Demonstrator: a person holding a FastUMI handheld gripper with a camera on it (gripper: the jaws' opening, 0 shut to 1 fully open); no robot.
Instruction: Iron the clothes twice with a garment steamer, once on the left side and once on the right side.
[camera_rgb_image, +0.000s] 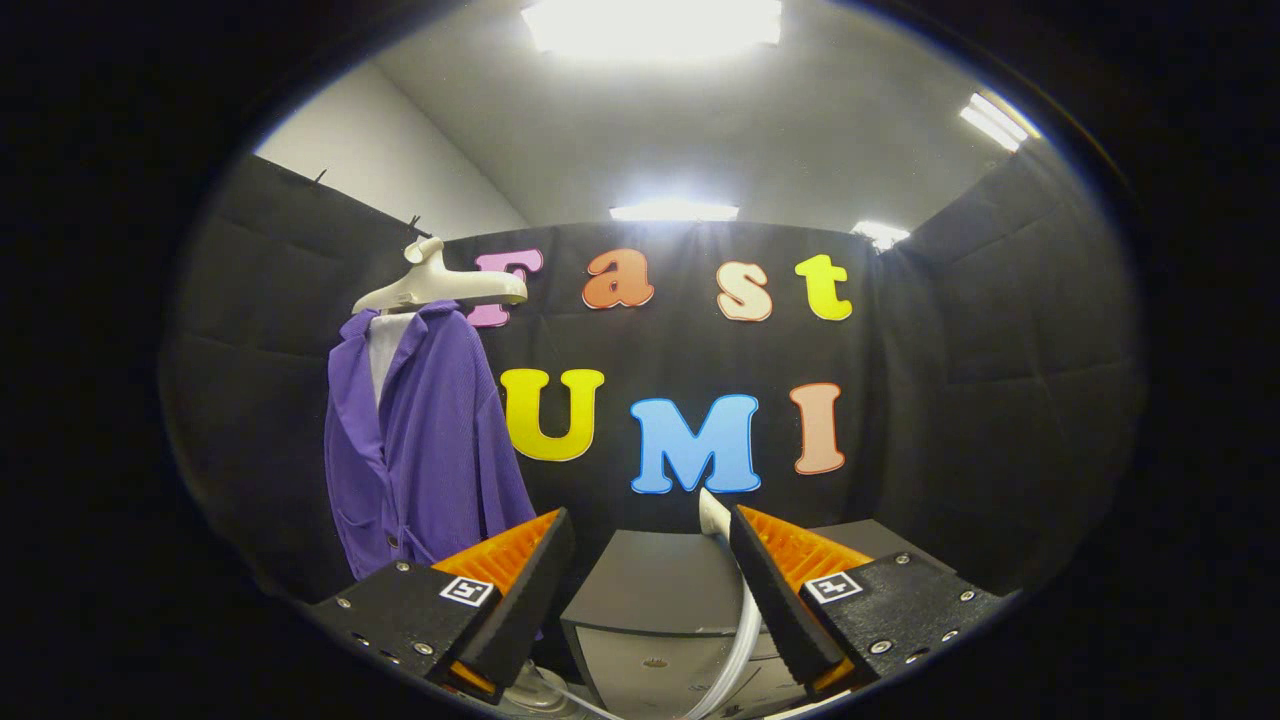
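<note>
A purple jacket (430, 440) hangs on a white hanger (440, 288) against the booth's left wall, beyond and to the left of my left finger. My gripper (650, 520) is open, its fingers wide apart with nothing pressed between them. The white tip of the garment steamer (712, 512) pokes up just inside my right finger. Its pale hose (745, 632) curves down from there along that finger's inner side. The rest of the steamer is hidden behind the fingers.
A grey cabinet (655, 590) stands just ahead of and below the fingers, in front of the black back wall. A pale rounded object (535, 692) with a thin cord lies low beside my left finger.
</note>
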